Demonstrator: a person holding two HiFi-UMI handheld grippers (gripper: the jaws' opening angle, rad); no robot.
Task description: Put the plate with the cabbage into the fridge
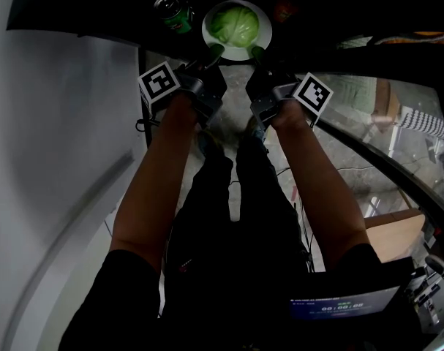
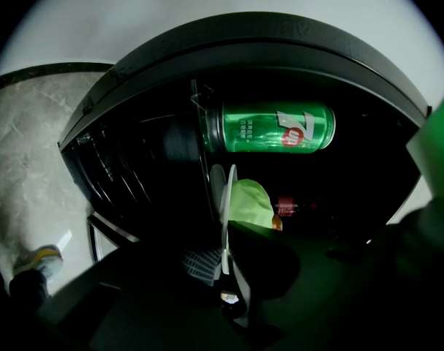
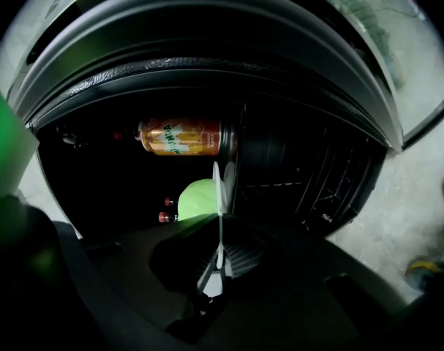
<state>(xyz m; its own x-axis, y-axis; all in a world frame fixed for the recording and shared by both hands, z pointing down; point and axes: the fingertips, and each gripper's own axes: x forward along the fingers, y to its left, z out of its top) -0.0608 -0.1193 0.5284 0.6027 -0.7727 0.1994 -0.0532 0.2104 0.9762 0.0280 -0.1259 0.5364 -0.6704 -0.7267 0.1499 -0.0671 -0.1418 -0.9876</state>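
A white plate with a pale green cabbage on it is held out inside the dark fridge opening. My left gripper is shut on the plate's near left rim, my right gripper on its near right rim. In the left gripper view the plate shows edge-on between the jaws, with the cabbage to its right. In the right gripper view the plate's edge runs between the jaws and the cabbage lies to its left.
A green soda can lies in the fridge left of the plate; an orange can lies on the right side. Small red-capped bottles stand deeper in. The fridge's dark frame arches overhead. A glass surface is on the right.
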